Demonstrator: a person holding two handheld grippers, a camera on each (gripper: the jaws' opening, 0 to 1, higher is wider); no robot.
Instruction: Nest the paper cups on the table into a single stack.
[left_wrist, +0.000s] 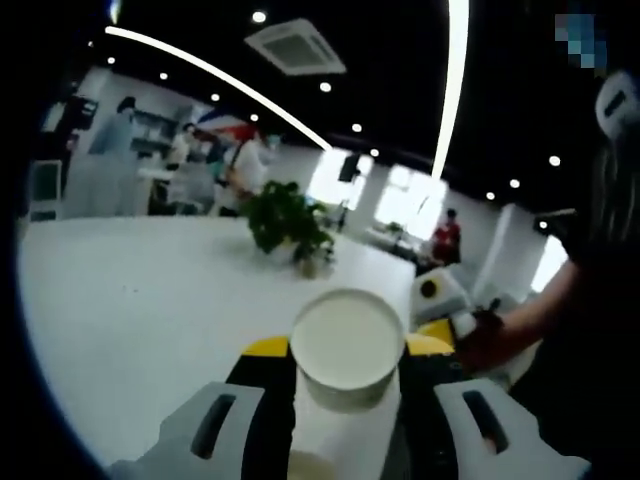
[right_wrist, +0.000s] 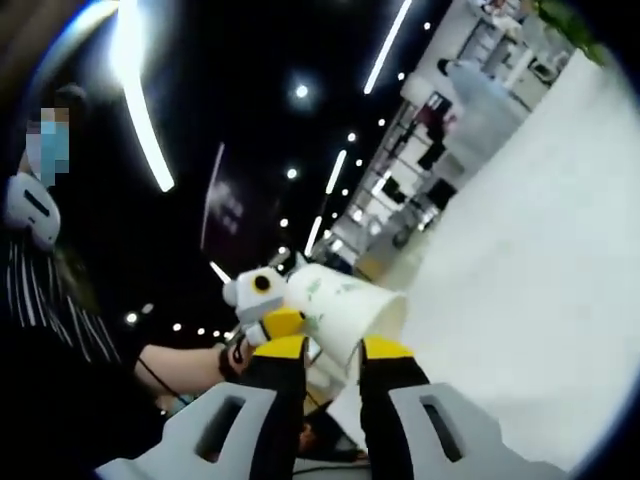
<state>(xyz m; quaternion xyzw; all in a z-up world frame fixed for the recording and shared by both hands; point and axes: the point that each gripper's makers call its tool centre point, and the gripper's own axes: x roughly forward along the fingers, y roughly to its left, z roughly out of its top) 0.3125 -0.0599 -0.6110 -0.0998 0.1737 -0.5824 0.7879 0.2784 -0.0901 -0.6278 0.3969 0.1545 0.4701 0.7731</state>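
Clamped between the yellow-padded jaws of the left gripper (left_wrist: 345, 400) is a white paper cup (left_wrist: 346, 352), its round open mouth turned up toward the camera and its body running down between the jaws. The right gripper (right_wrist: 325, 385) likewise pinches a white paper cup with faint green print (right_wrist: 345, 305), held by its narrow base so that its long axis tilts up and away to the left, mouth outward. Both cups are lifted off the white table (left_wrist: 130, 300). Just past the right gripper's cup sits the left gripper, seen from the front; in the left gripper view the right gripper (left_wrist: 440, 300) hangs close on the right. Nesting probably calls for turning one cup's base toward the other's open mouth. Farther off, a green potted plant (left_wrist: 290, 225) stands on the table, with people beyond.
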